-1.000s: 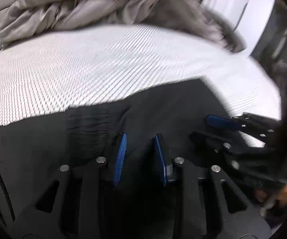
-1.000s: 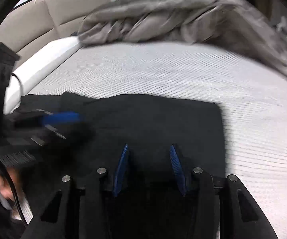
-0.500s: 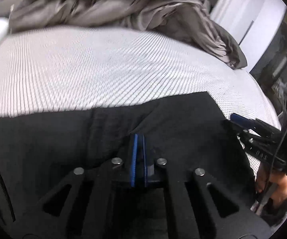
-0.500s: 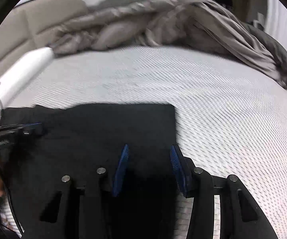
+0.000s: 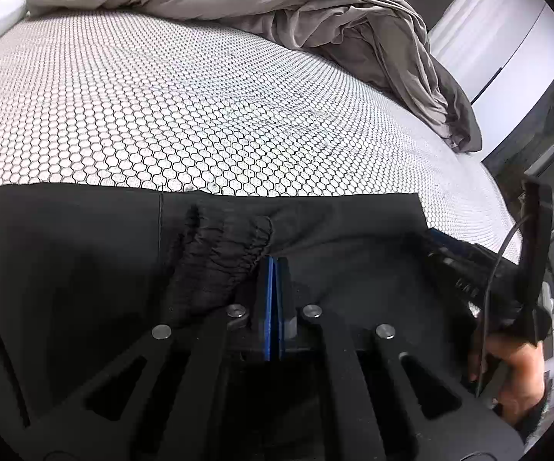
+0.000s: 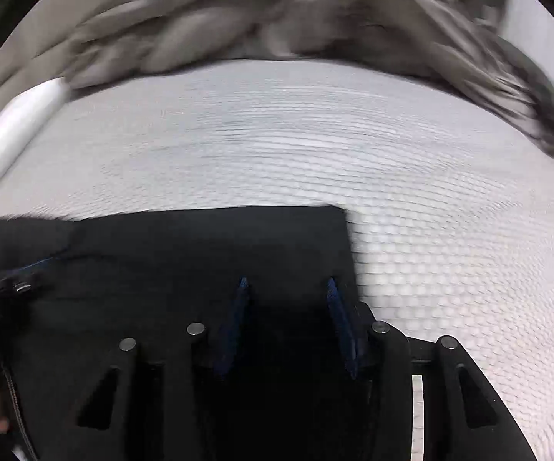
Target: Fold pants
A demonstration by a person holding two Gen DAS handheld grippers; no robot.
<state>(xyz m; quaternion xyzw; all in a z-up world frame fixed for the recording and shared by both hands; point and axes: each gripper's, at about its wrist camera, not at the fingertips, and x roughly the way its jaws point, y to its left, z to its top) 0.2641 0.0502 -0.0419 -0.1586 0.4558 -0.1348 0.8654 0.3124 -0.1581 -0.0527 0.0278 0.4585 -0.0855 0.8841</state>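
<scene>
Both grippers are built of black plastic. The left gripper (image 5: 273,269) and right gripper (image 6: 286,288) are fitted with blue pads and silver screws. A thin black cable (image 5: 496,269) is seen by the right gripper's body.

Black pants (image 5: 85,253) flat on honeycomb-patterned mattress (image 5: 200,115), gathered waistband (image 5: 223,246) uppermost.

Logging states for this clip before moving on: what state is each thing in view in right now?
Black pants: lying flat on the mattress, partly folded, elastic waistband bunched by the left gripper.
Left gripper: shut, pads together at the waistband; whether cloth is pinched cannot be told.
Right gripper: open over the pants' right edge.
Grey duvet: crumpled at the far end of the bed.
Mattress: bare, honeycomb-patterned cover.
</scene>
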